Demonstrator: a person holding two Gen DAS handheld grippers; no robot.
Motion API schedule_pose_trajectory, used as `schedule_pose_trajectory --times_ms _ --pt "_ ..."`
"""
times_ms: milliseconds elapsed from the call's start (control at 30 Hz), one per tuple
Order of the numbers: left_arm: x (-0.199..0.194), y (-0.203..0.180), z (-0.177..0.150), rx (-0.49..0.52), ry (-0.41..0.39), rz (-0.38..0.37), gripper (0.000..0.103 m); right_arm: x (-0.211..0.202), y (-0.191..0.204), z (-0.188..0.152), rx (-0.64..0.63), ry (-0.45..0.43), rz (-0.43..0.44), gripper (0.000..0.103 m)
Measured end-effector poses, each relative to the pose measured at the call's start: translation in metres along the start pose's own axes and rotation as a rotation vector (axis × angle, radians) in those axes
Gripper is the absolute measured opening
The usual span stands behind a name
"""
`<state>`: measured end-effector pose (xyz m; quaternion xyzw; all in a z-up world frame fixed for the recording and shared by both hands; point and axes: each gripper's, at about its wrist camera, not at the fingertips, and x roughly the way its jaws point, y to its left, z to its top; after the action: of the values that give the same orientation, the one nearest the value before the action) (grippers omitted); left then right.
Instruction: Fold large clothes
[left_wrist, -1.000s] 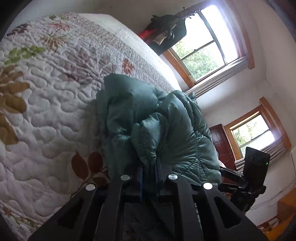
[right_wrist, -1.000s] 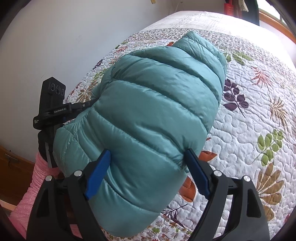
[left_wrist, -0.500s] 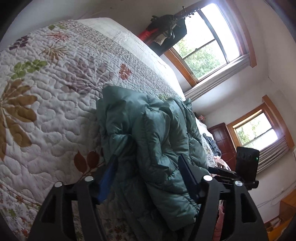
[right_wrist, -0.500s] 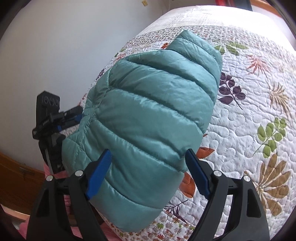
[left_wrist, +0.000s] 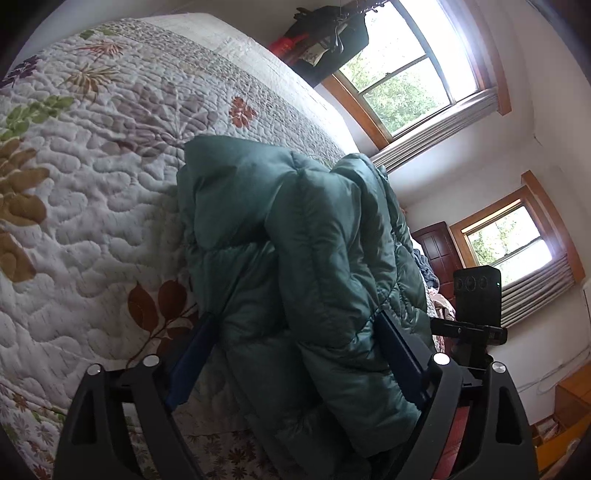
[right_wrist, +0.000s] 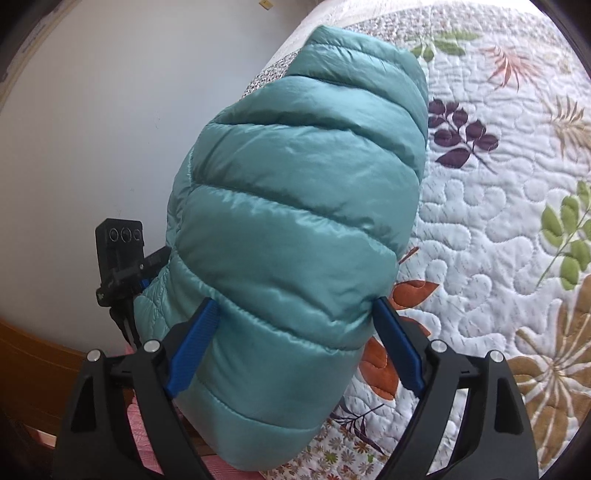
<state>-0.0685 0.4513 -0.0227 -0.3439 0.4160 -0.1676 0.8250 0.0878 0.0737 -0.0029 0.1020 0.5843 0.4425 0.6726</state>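
The folded jacket (right_wrist: 295, 229) lies on the bed (right_wrist: 498, 221), near its edge. Each hand-held gripper, left (left_wrist: 295, 354) and right (right_wrist: 295, 343), is spread wide, with the jacket between its fingers.

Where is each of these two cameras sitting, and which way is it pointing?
Left wrist: rides the left gripper, facing across the quilted bed toward two windows; its open blue-padded fingers flank the teal puffer jacket.
Right wrist: rides the right gripper, facing along the bed toward a white wall; open fingers, a pink sleeve below.
Shared: the jacket, the quilt, and each other's gripper.
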Motion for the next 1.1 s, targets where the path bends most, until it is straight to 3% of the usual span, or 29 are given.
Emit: schedule_pose_trajectory --times_ms 200,400,633,700,767,833,967,1100 --pt "0.011 0.013 -0.003 -0.038 0.036 -0.042 0.095 0.012 -0.001 0.002 0.002 0.01 0.019 0.089" --pt "0.039 0.019 0.003 -0.075 0.096 -0.172 0.1 0.034 -0.001 0.006 0.034 0.019 0.057 0.093" --pt "0.052 0.012 0.003 -0.047 0.093 -0.235 0.096 0.051 -0.017 0.014 0.072 0.015 0.136 0.095" --pt "0.054 0.01 0.001 -0.041 0.09 -0.241 0.086 0.052 -0.017 0.014 0.066 -0.001 0.142 0.085" --pt "0.055 0.009 0.001 -0.053 0.088 -0.257 0.072 0.041 -0.013 0.011 0.042 -0.03 0.14 0.061" --pt "0.057 0.004 0.0 -0.048 0.08 -0.263 0.064 0.03 -0.005 0.008 0.012 -0.054 0.122 0.052" --pt "0.072 -0.022 0.005 -0.001 0.096 -0.277 0.055 0.001 0.0 0.005 -0.018 -0.106 0.062 0.048" --pt "0.1 -0.061 0.019 0.069 0.133 -0.284 0.054 -0.038 -0.011 -0.002 0.005 -0.166 0.011 0.048"
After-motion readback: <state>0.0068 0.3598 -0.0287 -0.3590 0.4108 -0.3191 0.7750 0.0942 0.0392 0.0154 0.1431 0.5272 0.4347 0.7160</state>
